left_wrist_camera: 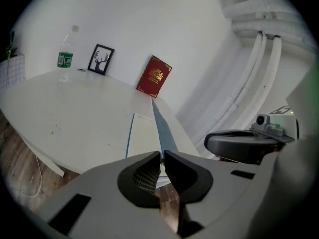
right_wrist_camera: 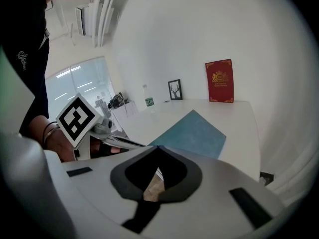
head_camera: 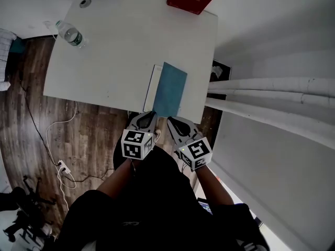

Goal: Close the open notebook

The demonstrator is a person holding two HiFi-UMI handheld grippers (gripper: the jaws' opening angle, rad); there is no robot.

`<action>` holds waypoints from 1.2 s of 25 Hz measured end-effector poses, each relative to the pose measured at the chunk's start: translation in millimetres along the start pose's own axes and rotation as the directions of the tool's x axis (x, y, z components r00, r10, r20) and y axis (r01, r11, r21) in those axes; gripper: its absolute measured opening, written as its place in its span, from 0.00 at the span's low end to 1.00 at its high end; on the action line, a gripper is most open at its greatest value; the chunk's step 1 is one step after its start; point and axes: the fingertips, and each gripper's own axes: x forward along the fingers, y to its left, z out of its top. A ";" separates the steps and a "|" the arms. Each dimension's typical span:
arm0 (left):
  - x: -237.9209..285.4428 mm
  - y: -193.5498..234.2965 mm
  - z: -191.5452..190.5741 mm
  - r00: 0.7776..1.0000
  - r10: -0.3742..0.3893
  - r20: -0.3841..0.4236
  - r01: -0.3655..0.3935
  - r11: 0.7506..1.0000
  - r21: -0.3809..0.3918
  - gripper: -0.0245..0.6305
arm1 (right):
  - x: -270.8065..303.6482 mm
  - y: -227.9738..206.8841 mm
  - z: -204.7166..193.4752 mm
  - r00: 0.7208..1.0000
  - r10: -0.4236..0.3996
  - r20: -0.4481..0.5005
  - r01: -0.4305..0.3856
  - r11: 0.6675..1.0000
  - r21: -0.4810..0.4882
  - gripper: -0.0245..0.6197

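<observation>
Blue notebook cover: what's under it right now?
A white page shows past the left edge of the raised blue cover, which the left gripper pinches in its jaws. The rest of that page lies under the cover and is hidden.

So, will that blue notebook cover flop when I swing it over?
Probably fairly stiff: the blue cover stands straight on edge with the left gripper pinching its near end. It looks thin and light, so it may fall shut quickly past upright.

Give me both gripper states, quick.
Left gripper: closed on the near edge of the raised blue notebook cover.
Right gripper: closed; tips at the cover's edge, whether they pinch it cannot be told.
</observation>
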 end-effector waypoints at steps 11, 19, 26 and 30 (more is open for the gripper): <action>6.2 24.2 -20.6 1.000 0.001 0.010 0.001 0.991 -0.131 0.08 | 13.4 6.2 -5.7 0.999 0.019 -0.031 -0.018 1.000 0.001 0.07; 10.0 34.1 -27.8 1.000 -0.010 0.023 0.014 0.980 -0.197 0.08 | 12.0 9.7 -12.5 0.998 0.012 -0.054 -0.011 1.000 0.004 0.07; 9.4 43.6 -32.8 0.999 0.022 0.033 -0.014 0.971 -0.240 0.13 | 0.2 9.2 -13.0 0.999 -0.009 -0.031 0.009 1.000 -0.001 0.07; 3.5 51.8 -38.3 0.996 0.092 0.016 -0.088 0.978 -0.189 0.13 | -12.2 13.0 -20.5 0.999 -0.027 -0.030 0.027 1.000 0.002 0.07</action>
